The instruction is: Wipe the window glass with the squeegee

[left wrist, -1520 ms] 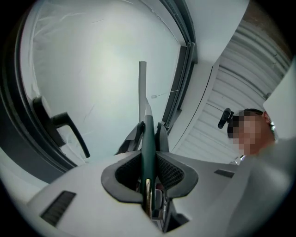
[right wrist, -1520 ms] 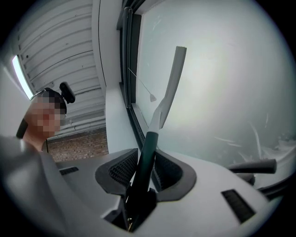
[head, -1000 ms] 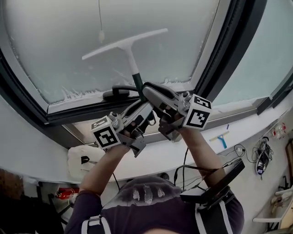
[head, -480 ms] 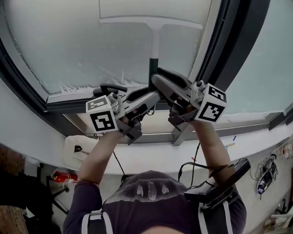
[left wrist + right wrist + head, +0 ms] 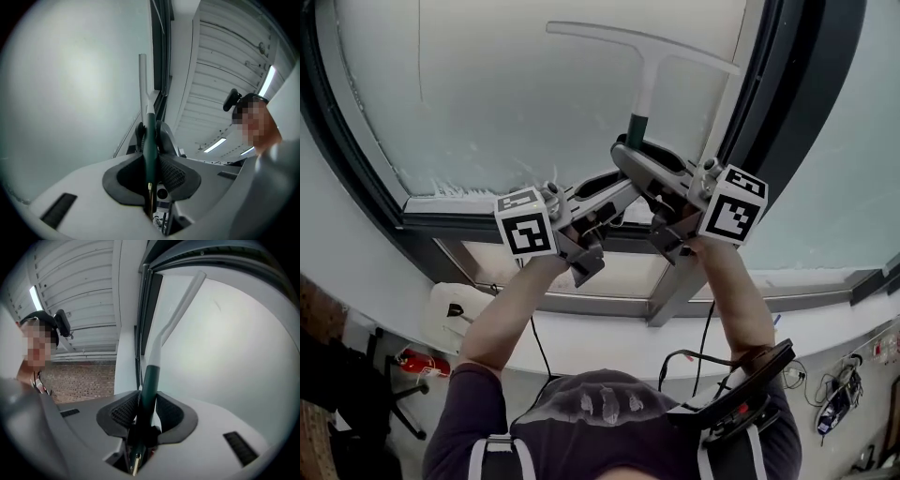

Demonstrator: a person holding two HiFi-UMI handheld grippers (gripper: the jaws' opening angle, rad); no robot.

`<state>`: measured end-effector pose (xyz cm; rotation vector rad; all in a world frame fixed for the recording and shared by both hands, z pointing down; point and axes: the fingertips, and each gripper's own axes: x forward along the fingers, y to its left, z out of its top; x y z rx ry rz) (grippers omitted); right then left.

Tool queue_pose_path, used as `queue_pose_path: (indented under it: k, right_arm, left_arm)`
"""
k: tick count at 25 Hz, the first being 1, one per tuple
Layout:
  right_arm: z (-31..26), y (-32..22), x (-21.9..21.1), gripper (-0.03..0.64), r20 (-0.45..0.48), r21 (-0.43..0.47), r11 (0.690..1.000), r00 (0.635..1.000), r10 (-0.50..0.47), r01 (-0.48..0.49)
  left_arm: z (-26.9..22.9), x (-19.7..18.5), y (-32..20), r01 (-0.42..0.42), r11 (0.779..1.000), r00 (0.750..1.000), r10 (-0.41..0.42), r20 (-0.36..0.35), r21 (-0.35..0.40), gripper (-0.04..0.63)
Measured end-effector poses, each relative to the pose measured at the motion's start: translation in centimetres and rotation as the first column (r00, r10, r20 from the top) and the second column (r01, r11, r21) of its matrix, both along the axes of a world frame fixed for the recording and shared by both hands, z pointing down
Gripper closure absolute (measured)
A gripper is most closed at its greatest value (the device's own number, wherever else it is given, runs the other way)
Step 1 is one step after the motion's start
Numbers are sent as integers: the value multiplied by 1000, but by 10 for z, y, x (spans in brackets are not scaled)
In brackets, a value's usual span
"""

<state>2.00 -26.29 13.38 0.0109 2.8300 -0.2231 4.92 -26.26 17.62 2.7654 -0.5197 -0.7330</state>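
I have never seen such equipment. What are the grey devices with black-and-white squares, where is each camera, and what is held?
No robot: a person holds one tool in each hand. Each carries a marker cube. The head view comes from a camera on the person's head; the left tool shows at its left, the right tool at its right. The two other views come from cameras riding on the tools, looking along their jaws. Both tools are shut on the green handle of a squeegee, held in front of the window glass. Whether its blade touches the glass, I cannot tell.
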Motion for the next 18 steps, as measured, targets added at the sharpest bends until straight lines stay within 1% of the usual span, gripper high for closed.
queue_pose_path:
  k: [2,5,12,15,18]
  right_arm:
    - [-9,-18,-2,506,6,0,1000,999,31,-31]
    - [-24,-30,-9,506,4,18,998,998,58,-58]
    - [-53,-49,-17,506,28,12,997,997,77,-78]
    - [-61,-53,-9,505,31,7,996,995,93,-94]
    - [-68,-52,12,505,30,14,993,992,120,-121]
  left_arm:
    - [-10,-2,-16,-20,1000,1000,20,-21,8,506]
    - [-24,-10,-28,-41,999,997,42,-62,25,506]
    - [-52,-20,-45,-32,999,994,35,-103,29,506]
    - [-59,-11,-50,-36,999,989,38,-141,19,506]
    - [-66,10,-49,-64,998,986,66,-155,17,506]
